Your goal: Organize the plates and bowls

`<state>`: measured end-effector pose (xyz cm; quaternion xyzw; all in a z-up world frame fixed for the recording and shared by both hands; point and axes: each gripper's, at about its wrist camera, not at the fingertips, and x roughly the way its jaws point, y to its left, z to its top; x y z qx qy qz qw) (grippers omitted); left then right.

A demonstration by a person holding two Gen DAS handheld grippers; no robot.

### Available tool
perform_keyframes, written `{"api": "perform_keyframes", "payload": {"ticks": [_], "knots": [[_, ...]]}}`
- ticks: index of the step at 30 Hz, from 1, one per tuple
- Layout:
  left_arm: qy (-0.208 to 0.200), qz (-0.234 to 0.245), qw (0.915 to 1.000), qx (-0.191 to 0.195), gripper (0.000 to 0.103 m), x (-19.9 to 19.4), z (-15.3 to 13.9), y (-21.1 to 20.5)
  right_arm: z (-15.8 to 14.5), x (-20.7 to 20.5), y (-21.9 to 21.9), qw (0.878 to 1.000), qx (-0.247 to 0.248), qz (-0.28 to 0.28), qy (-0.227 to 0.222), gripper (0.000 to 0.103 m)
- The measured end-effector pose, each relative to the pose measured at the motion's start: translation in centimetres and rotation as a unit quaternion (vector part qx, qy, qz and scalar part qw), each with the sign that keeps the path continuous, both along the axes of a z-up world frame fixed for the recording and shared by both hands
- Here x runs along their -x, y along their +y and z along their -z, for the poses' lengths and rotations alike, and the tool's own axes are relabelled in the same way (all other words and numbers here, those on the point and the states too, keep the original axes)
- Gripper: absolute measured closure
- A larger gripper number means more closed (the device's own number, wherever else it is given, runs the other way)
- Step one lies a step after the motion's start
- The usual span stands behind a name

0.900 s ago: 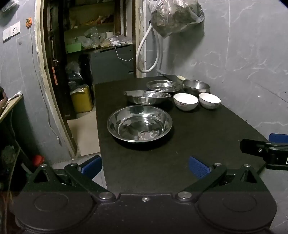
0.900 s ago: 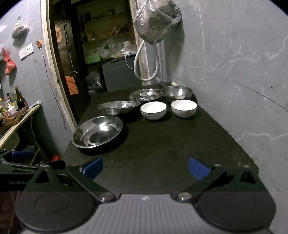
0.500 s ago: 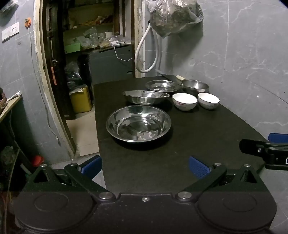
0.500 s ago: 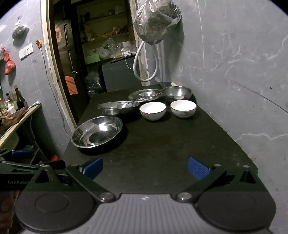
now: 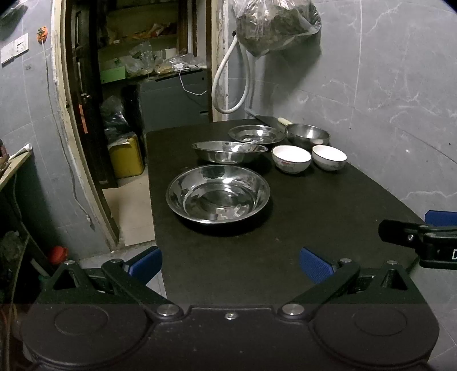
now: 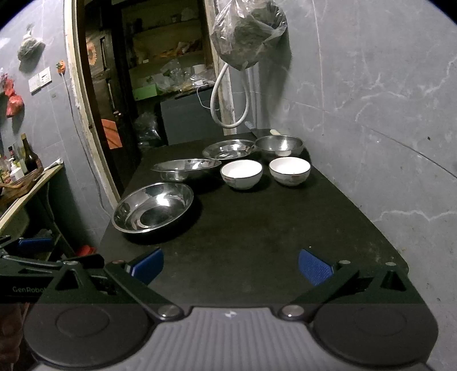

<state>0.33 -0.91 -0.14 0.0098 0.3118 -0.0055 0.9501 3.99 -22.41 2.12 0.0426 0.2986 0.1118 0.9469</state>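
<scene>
the left gripper [image 5: 230,264] is hanging over the near end of the black table [image 5: 328,205], and its blue tongs are spread wide with nothing between them. the right gripper [image 6: 230,265] is doing the same over the near edge, tongs wide apart and holding nothing. both are sitting well apart from the dishes.

the big steel plate [image 5: 217,193] is lying closest, near the left side of the table. behind it, a second steel plate [image 5: 229,151] is sitting with one side tipped up a little. farther back, a third steel plate [image 5: 256,134] is resting next to a steel bowl [image 5: 307,134] by the grey wall [image 5: 385,85]; the two are looking like they touch, but it is hard to tell. two white bowls are standing side by side in front of the steel bowl, the left white bowl [image 5: 291,158] and the right white bowl [image 5: 329,157], just beside each other but not touching.

a plastic bag [image 5: 275,24] full of something dark is hanging on the wall above the table, with a white hose [image 5: 228,82] looping under it. a yellow can [image 5: 125,157] is sitting on the floor past the doorway.
</scene>
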Motion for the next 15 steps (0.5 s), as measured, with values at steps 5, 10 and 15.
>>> {"api": "perform_keyframes", "payload": {"ticks": [5,10,15], "knots": [[0.001,-0.001,1.0,0.0,0.001,0.01,0.0,0.05,-0.01,0.02,0.05,1.0,0.001,0.0,0.0,0.0],[0.002,0.0,1.0,0.0,0.001,-0.16,0.28,-0.22,0.02,0.03,0.07,1.0,0.001,0.0,0.0,0.0],[0.003,-0.001,1.0,0.0,0.001,-0.23,0.39,-0.53,-0.04,-0.05,0.12,1.0,0.002,0.0,0.001,0.0]]}}
